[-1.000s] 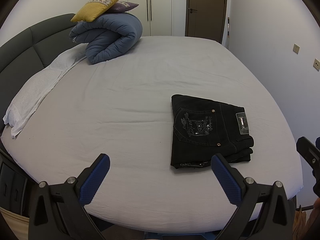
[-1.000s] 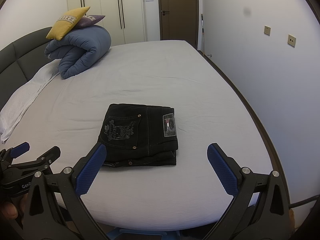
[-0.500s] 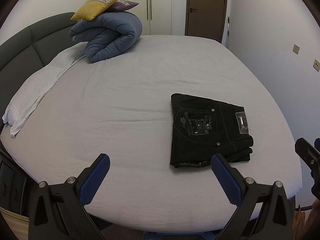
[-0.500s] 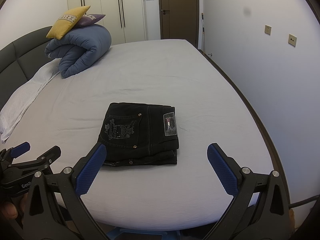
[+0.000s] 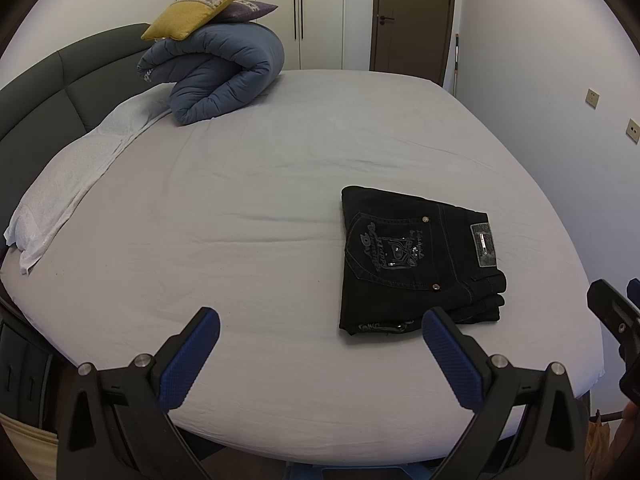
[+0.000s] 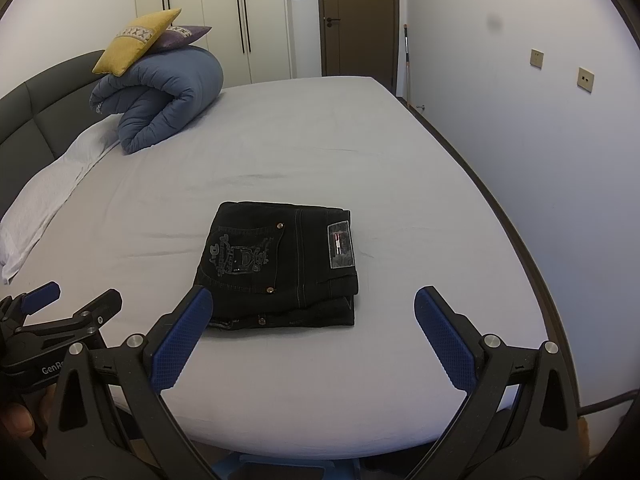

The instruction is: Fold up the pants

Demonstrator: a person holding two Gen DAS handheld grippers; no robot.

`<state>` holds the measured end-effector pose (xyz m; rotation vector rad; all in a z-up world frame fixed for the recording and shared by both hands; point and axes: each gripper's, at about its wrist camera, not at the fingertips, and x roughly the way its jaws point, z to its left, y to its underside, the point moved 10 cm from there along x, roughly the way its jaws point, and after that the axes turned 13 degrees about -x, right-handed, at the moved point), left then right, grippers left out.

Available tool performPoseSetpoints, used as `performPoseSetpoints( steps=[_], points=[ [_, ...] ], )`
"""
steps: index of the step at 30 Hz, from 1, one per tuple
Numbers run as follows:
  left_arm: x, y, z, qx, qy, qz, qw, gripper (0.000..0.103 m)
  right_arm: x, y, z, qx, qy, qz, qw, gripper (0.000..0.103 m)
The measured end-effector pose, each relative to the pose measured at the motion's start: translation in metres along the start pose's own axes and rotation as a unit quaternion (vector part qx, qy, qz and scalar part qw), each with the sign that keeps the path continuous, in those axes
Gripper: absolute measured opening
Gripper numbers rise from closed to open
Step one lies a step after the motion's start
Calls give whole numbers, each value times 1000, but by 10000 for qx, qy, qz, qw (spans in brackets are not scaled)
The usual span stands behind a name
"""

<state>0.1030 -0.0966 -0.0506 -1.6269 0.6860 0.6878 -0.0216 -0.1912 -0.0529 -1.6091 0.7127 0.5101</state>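
Black jeans lie folded into a compact stack on the pale grey bed sheet, back pocket embroidery and waist patch facing up. In the right wrist view the same folded pants sit just beyond the blue pads. My left gripper is open above the bed's near edge, to the left of the stack and holding nothing. The right gripper is open too, near the front edge and apart from the fabric. The left tool shows at the lower left of the right wrist view, held by a hand.
A rolled blue duvet with a yellow cushion and a purple one on top sits at the head of the bed. A white towel lies along the dark headboard. A wall runs close along the right side.
Almost nothing has moved. The pants stay folded on the sheet and both grippers remain open, with only a slight drift of the views.
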Motion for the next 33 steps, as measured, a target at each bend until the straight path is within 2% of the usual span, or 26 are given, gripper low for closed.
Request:
performPoseSetpoints(
  steps=[16, 33],
  points=[
    [0, 0, 1, -8, -1, 5, 10000, 103, 17, 8, -2, -23, -51, 236, 9997, 103],
    [-3, 1, 4, -119, -19, -34, 9999, 103, 24, 11, -2, -8, -100, 298, 9995, 103]
  ],
)
